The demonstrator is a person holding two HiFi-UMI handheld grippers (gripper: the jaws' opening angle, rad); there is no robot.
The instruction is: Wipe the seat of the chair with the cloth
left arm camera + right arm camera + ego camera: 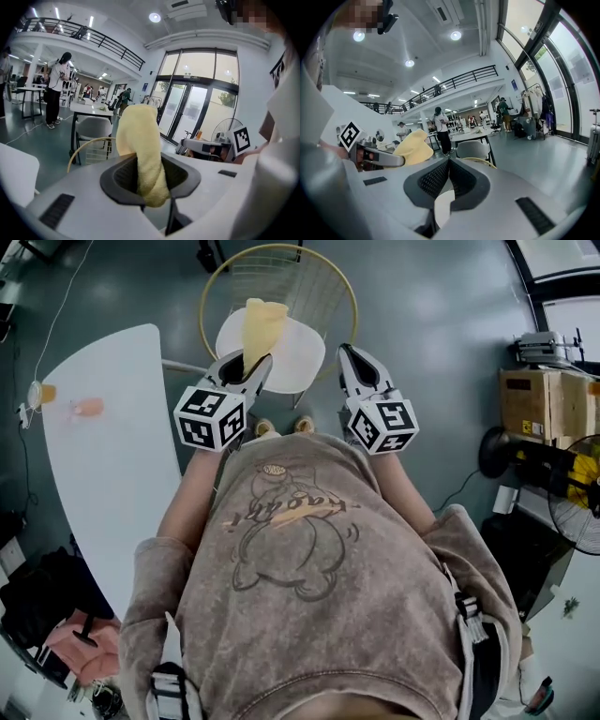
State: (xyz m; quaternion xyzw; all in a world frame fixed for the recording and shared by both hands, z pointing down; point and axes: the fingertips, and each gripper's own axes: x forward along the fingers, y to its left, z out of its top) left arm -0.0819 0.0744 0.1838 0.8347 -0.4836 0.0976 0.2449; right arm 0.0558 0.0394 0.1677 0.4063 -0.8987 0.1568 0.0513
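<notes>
The left tool grips the soft yellow cloth upright over the round white chair seat, probably ready for wiping; the right tool is closed, empty.

Seat reachable on its right half; cloth hides the left part. Wire backrest fences the far side. Table close on left. Floor open on right; box and fan well apart.
</notes>
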